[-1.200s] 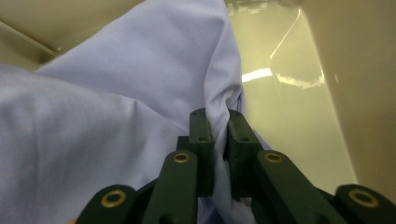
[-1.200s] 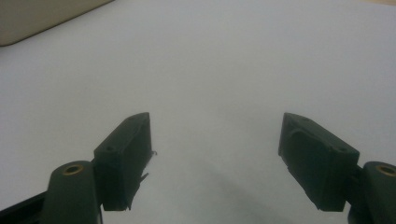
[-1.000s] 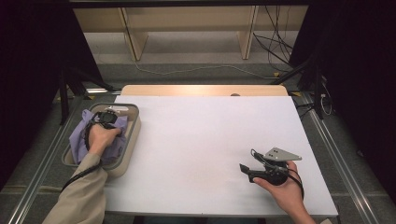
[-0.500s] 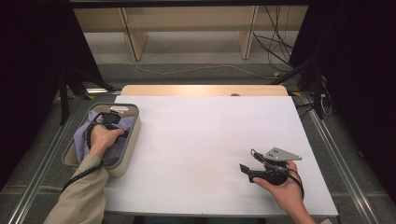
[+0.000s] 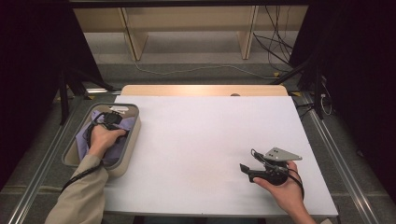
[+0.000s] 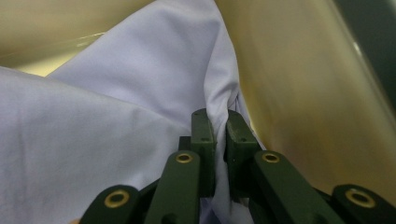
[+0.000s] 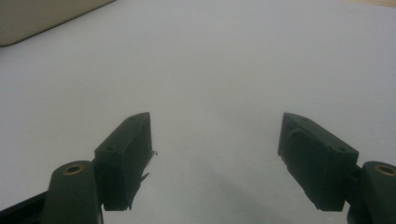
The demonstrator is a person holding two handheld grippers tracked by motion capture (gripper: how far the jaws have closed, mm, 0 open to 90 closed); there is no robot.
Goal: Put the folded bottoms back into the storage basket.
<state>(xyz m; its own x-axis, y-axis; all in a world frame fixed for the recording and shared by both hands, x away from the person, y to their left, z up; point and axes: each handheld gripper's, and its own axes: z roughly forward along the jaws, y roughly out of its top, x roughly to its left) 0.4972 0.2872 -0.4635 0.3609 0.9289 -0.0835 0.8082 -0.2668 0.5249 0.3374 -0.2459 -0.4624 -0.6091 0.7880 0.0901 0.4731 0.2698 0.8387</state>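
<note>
A pale lilac cloth point(image 5: 84, 135) lies crumpled inside a beige tub point(image 5: 133, 135) at the table's left edge. My left gripper point(image 5: 111, 117) reaches down into that tub, and in the left gripper view it point(image 6: 218, 116) is shut on a fold of the cloth point(image 6: 116, 107), pinched between its two dark pads. Near the table's front right, my right gripper point(image 5: 243, 169) rests in the person's hand just above the white tabletop point(image 5: 201, 140). Its jaws point(image 7: 217, 135) stand wide apart with nothing between them.
The tub's inner wall point(image 6: 308, 84) rises close on the right of the pinched fold. A corner of the tub point(image 7: 42, 18) sits far off in the right gripper view. A wooden strip point(image 5: 201, 90) edges the table's far side, with cables point(image 5: 280, 42) on the floor beyond.
The left hand has shifted slightly within the tub over the cloth; the right hand and its gripper have kept still.
</note>
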